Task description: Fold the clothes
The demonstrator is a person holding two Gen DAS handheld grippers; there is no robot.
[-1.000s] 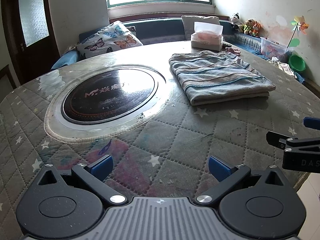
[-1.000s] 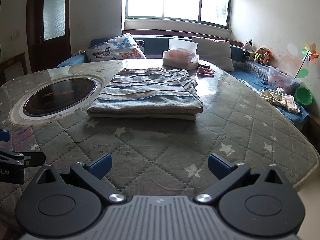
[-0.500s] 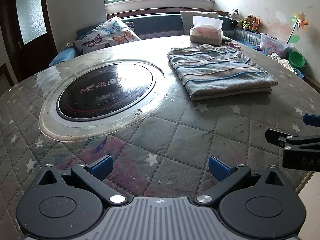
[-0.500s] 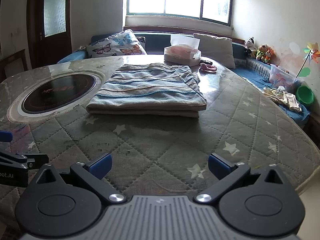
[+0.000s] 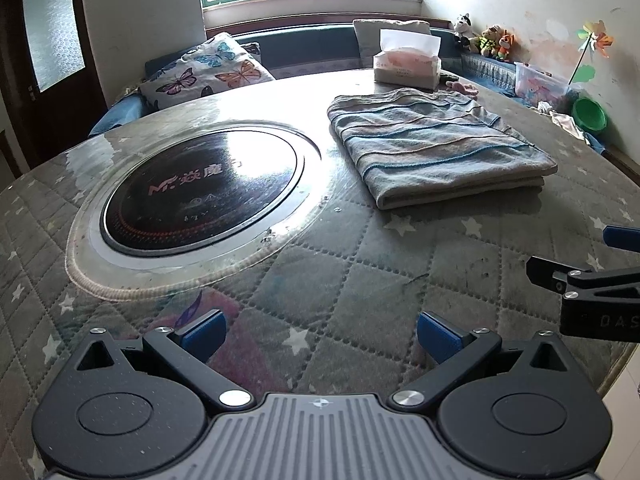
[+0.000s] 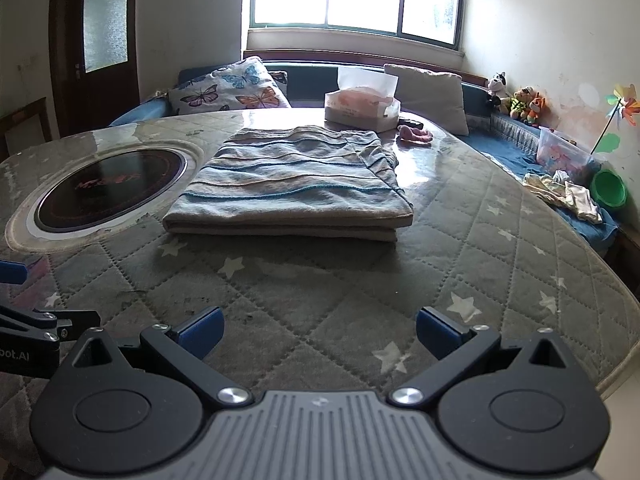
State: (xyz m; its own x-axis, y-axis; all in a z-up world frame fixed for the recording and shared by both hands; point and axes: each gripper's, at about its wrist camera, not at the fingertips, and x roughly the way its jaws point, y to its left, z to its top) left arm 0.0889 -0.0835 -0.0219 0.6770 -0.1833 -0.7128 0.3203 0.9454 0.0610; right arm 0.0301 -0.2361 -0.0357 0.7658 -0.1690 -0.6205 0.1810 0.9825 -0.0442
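Note:
A striped grey-blue garment point(image 5: 436, 148) lies folded in a flat rectangle on the quilted round table point(image 5: 360, 272); it also shows in the right wrist view point(image 6: 292, 184). My left gripper point(image 5: 318, 332) is open and empty, low over the table's near edge, well short of the garment. My right gripper point(image 6: 318, 332) is open and empty, also near the front edge, facing the garment's folded edge. The right gripper shows at the right edge of the left wrist view point(image 5: 592, 284), and the left gripper at the left edge of the right wrist view point(image 6: 32, 320).
A round black cooktop point(image 5: 200, 192) is set in the table left of the garment. A tissue box point(image 6: 362, 106) and a small pink item point(image 6: 416, 134) sit behind it. Cushions, toys, a plastic box and a green bowl point(image 6: 608, 188) line the bench.
Both grippers have shifted slightly, with the views tilting a little; the garment has not moved. Both stay open and empty.

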